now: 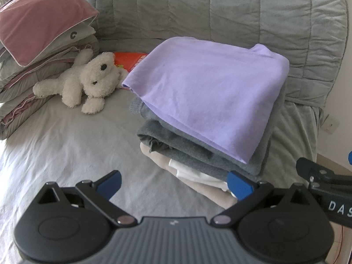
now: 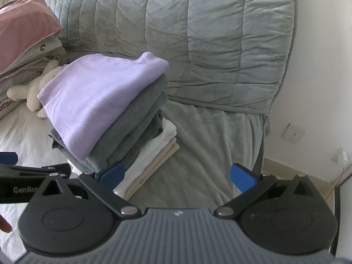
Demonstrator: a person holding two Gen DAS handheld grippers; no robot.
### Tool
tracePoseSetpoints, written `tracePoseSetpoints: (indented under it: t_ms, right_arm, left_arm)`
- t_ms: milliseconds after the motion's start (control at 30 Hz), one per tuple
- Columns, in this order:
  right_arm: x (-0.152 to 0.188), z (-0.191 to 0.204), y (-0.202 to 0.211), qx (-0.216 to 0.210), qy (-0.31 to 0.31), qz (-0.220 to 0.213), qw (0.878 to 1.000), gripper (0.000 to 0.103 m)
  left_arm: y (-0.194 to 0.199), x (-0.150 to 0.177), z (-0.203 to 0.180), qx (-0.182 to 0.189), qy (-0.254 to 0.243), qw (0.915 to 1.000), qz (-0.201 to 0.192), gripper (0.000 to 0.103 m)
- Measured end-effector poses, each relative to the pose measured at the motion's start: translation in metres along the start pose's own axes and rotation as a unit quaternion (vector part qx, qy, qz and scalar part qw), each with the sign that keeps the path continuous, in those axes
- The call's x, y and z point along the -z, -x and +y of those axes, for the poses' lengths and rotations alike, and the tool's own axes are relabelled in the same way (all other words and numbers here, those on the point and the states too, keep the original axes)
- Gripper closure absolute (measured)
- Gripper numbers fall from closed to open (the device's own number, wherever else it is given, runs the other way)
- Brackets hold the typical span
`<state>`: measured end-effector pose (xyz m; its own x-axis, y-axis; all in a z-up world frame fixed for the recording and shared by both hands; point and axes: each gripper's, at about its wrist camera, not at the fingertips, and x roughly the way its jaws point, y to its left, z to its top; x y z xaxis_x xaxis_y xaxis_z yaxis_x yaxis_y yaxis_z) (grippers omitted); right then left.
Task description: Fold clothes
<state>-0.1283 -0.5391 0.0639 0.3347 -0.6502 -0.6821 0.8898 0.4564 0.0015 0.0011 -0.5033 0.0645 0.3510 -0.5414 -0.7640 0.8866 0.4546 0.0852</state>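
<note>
Nearest the left camera, the left tool (image 1: 175,183) is released, its blue fingertips spread wide and holding nothing. Its right fingertip (image 1: 239,186) overlaps the low corner of the stack of folded clothes (image 1: 198,145); whether it touches the cloth cannot be told. The right tool (image 2: 178,179) is likewise released and empty, its left fingertip (image 2: 113,173) just in front of the stack's near edge and its right one over the grey-green blanket (image 2: 198,154).

The stack sits on the bed (image 1: 66,145), just ahead of both tools: a lilac garment (image 1: 204,92) on top, grey knits beneath, white and beige pieces at the bottom.

Only the left view shows the white plush dog (image 1: 88,81) whole and a red item (image 1: 127,60) behind it; the right view hides most of the dog behind the lilac garment. Only the right view shows the wall socket (image 2: 293,133), a plugged charger (image 2: 342,156) and a fingertip (image 2: 5,225) at the left edge.

Farthest back, pink and grey pillows (image 1: 39,30) lie left, a quilted headboard cover (image 1: 220,11) behind.
</note>
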Motion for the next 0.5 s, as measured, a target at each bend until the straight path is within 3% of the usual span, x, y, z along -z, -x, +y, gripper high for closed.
tracePoseSetpoints:
  t_ms: [500]
  right_arm:
    - [0.0005, 0.0028, -0.0023, 0.005, 0.01, 0.006, 1.0, 0.0]
  left_arm:
    - [-0.0013, 0.0008, -0.0004, -0.001, 0.002, 1.0, 0.0, 0.001]
